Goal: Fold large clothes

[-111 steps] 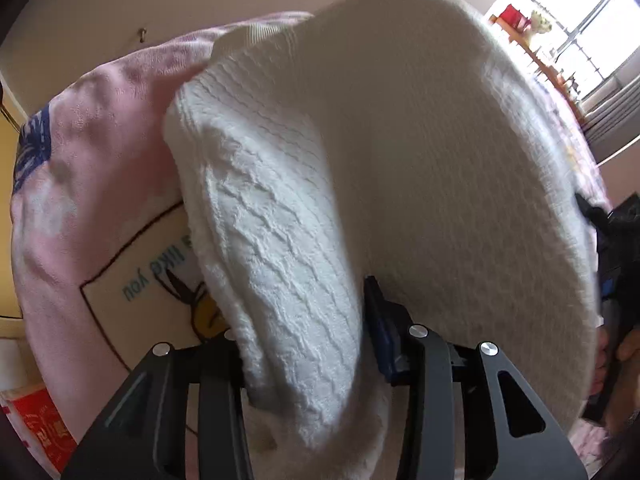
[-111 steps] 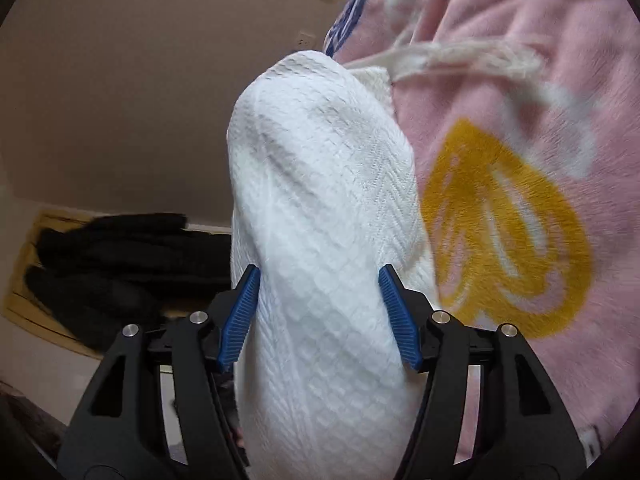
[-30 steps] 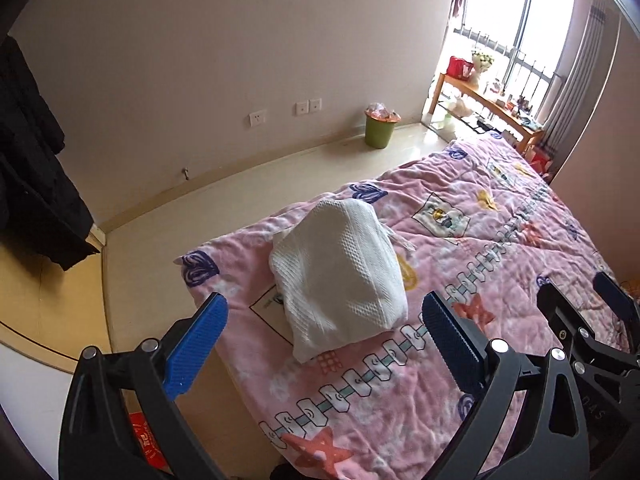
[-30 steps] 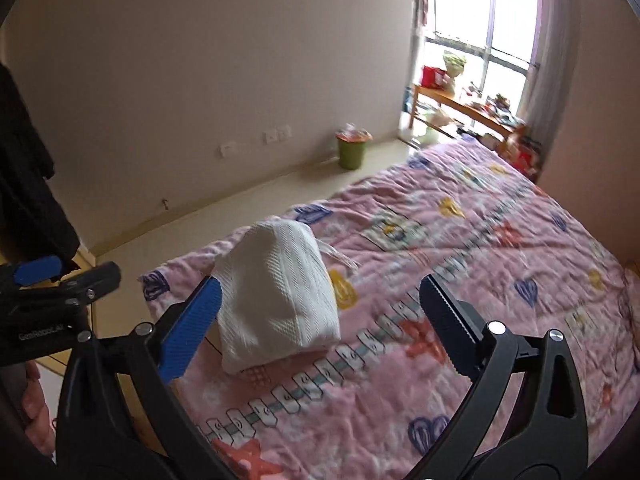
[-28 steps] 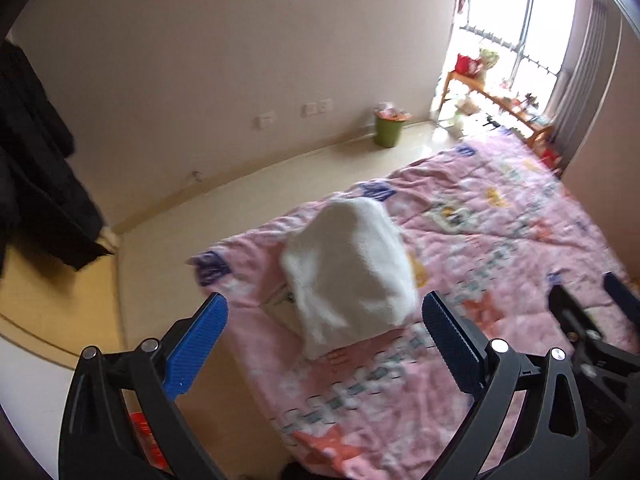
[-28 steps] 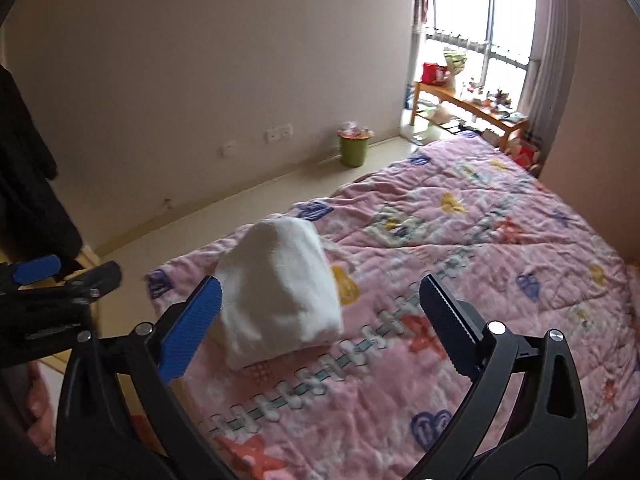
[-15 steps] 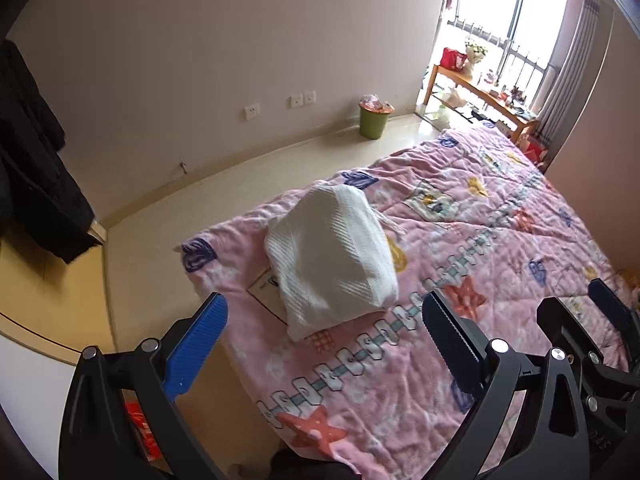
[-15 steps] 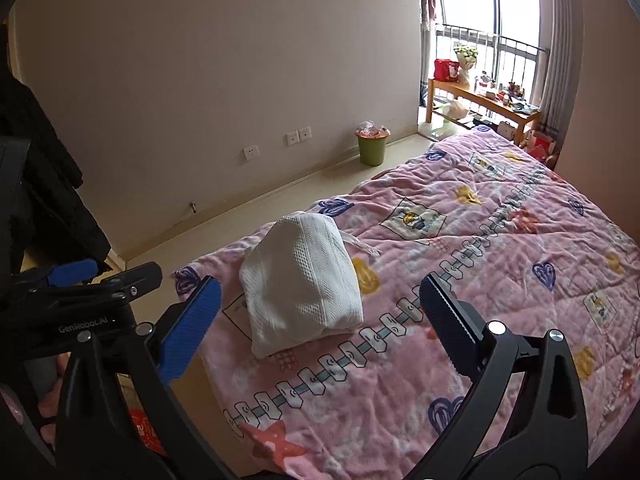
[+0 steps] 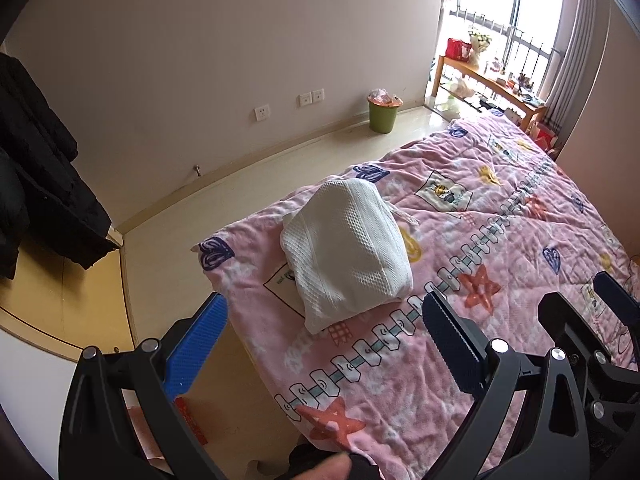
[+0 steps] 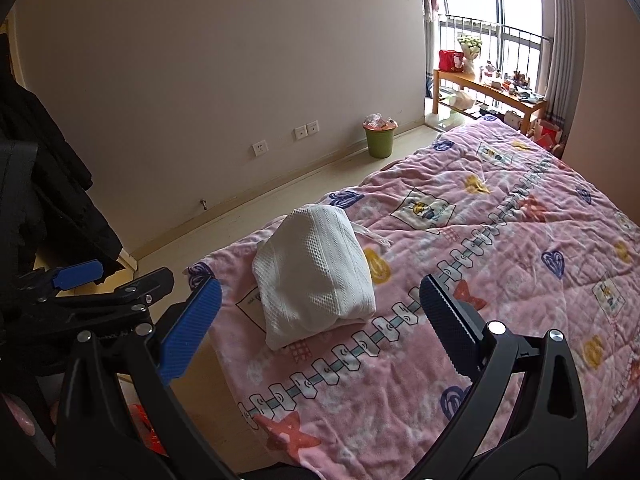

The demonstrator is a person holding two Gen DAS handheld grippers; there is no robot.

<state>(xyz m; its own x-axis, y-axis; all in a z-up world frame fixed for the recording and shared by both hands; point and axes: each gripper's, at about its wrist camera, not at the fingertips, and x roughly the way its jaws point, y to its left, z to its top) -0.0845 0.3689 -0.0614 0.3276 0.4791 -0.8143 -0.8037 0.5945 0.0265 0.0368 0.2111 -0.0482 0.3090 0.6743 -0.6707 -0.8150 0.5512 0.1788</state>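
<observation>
Daylight is flooding in from my window (image 9: 516,20), glaring white; fisheye edges are bending and darkening.

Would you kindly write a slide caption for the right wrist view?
Open right gripper held back from the folded white knit garment resting on a pink patterned bedspread.

Left gripper (image 9: 322,344) and right gripper (image 10: 318,330) — black frames, blue ribbed pads (image 9: 196,346), silver screws (image 9: 499,346)
</observation>
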